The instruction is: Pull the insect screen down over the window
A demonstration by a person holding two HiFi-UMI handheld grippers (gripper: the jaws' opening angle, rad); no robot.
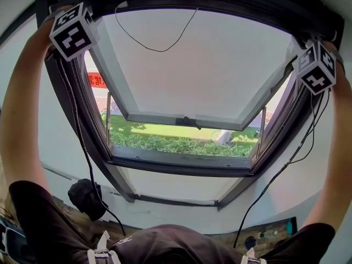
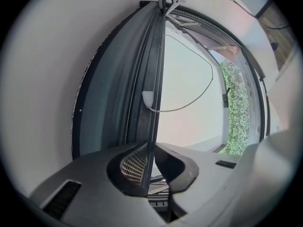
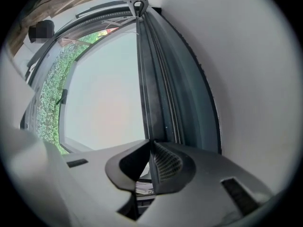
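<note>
Clamping, left gripper (image 2: pixel 149 163): my jaws are nearly together, pinching the thin dark edge of the insect screen bar (image 2: pixel 156 79).
Right gripper (image 3: pixel 151 149): same pinch at the other end.
Insect screen: apparently still up at the window (image 1: pixel 187 65) top.
Head view only: my raised arms.
Gripper views only: the pinch itself.
</note>
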